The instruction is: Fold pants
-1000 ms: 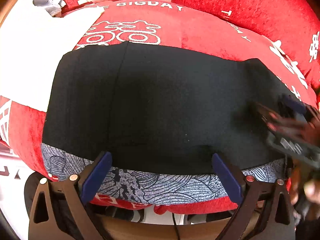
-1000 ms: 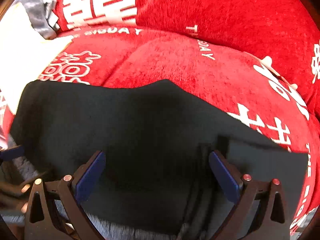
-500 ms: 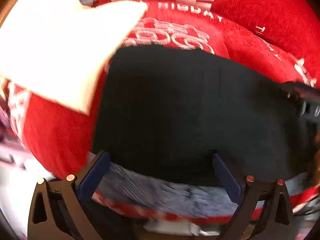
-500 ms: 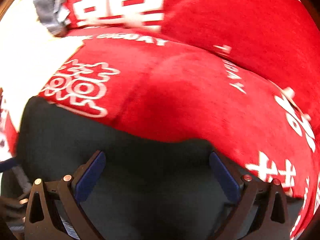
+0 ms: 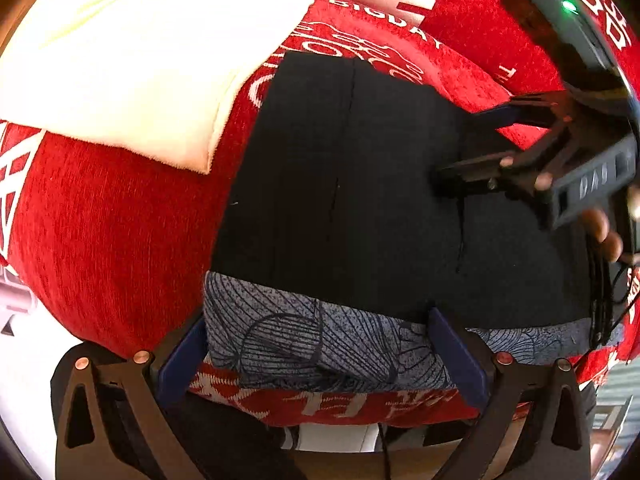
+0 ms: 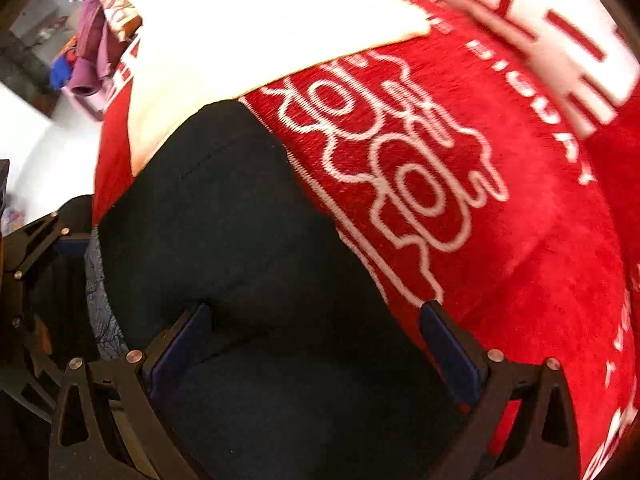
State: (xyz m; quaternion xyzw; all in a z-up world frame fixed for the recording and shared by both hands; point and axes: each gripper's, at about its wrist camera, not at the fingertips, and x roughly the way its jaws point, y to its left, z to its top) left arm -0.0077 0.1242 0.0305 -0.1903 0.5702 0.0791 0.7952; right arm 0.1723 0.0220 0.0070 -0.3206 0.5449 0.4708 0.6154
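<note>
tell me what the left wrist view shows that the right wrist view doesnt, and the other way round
Only the left wrist view shows the right gripper over the black pants, and the front edge of the red cover.

Only the right wrist view shows the pile of purple clothes in the background.

Both show the black pants, their patterned band, the cream cloth and the open left gripper.

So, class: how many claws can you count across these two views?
2. The left claw sits open at the pants' patterned near edge; the right claw hangs open over their far right side.
</note>
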